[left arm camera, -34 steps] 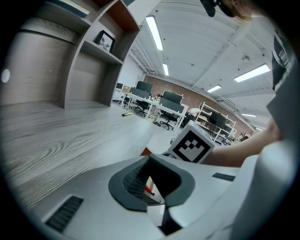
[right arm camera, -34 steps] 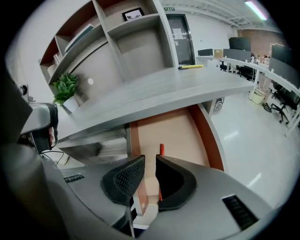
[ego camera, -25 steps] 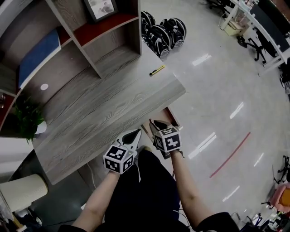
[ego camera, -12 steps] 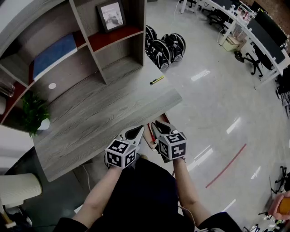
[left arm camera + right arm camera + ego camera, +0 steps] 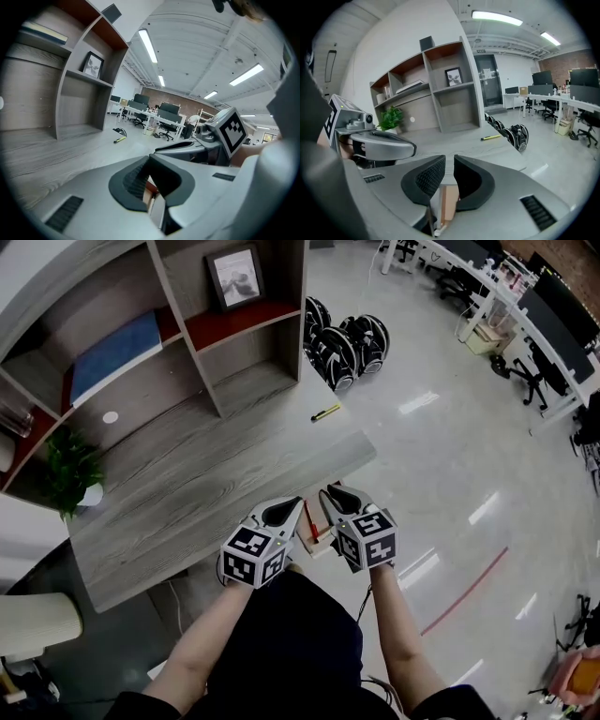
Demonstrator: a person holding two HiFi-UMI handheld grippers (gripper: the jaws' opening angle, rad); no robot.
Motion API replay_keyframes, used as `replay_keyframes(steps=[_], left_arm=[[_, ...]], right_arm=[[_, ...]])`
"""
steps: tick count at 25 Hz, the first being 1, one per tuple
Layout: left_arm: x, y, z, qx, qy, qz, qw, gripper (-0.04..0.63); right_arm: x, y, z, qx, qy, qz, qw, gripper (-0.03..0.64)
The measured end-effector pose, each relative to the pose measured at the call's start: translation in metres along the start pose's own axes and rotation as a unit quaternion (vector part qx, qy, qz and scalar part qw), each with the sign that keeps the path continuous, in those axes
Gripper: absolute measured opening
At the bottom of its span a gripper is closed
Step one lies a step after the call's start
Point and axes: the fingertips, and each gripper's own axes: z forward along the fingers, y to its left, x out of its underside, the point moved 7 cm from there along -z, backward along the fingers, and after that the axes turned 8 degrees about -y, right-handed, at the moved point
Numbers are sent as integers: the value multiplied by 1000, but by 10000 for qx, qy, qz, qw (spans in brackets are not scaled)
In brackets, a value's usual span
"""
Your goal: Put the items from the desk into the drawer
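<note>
A yellow pen-like item lies alone near the far right edge of the grey wooden desk. It also shows in the left gripper view and the right gripper view. Below the desk's front edge the drawer stands open, with a red thing lying in it. My left gripper hovers at the desk's front edge with its jaws shut and empty. Beside it, over the drawer, my right gripper holds a narrow gap between its jaws with nothing in it.
Shelves at the desk's back hold a picture frame and a blue book. A potted plant stands at the desk's left end, and a small white disc lies nearby. Black wheeled boards stand on the floor beyond the desk.
Both grippers have risen from down by the open drawer to about the level of the desk's front edge. The right one rose more and rolled a little. Neither has anything in its jaws.
</note>
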Motion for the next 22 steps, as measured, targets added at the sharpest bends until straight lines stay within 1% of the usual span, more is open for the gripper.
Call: replay_keyframes(steps=[2,5,8,13,17,22], left_arm=[[-3,4,5,-10,31,0,10000,8],[-11,6,14,16,66,38,10000,8],[-22,11,28,104,22,130,9999,9],[-34,36,58,151,87,377,9991,9],[-39,53,81,111,116,435,9989,9],[-37,82,108,-2,93,330,9994,9]], right_arm=[[-7,-6,5,-99,67,-337,9994,71],[-14,-17,13,-290,318,-816,9957,71],[-22,-32,27,-419,487,-1121,9916,71],[-30,-63,63,-700,803,-1593,9815,71],[-36,-88,87,-971,1132,-2091,9664,71],[-43,-107,123,-1603,1440,-2595,9414,77]])
